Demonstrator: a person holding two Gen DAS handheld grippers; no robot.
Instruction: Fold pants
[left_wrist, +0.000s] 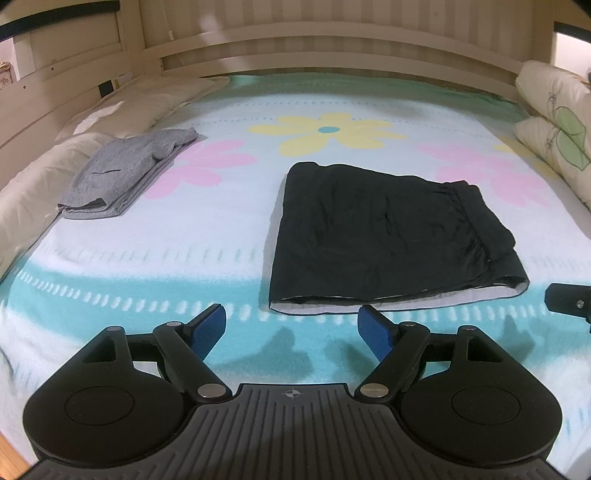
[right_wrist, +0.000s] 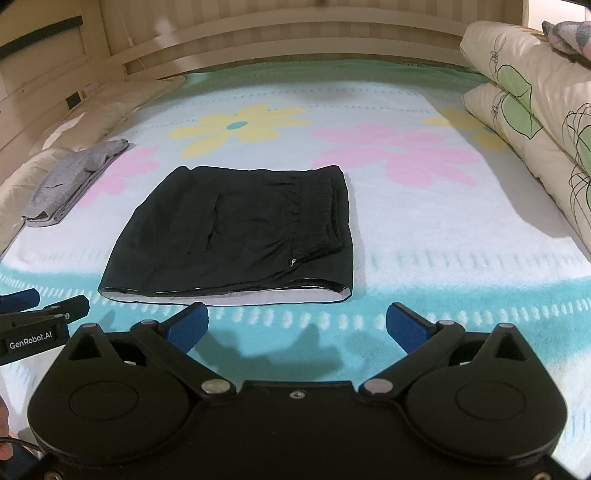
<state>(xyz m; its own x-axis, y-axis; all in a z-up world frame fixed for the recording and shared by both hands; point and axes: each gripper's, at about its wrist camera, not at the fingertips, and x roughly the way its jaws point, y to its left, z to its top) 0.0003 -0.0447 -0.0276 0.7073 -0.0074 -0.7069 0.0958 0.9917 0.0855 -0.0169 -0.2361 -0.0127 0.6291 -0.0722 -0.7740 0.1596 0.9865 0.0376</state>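
"GenRobot.AI" printed in white on the left gripper (right_wrist: 38, 306) body, seen at the right wrist view's left edge. Left gripper (left_wrist: 291, 328) low over the bed blanket (left_wrist: 147, 258), jaws spread wide, holding nothing. Right gripper (right_wrist: 297, 325) level beside it, jaws also wide apart, empty. Black pants (left_wrist: 388, 236) folded flat on the blanket, white-lined hem edge just ahead of both jaws, not touching. Folded grey garment (left_wrist: 122, 177) far left by pillows (left_wrist: 33, 192).

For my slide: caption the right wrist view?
Open right gripper hovers before folded black pants on a flowered blanket.
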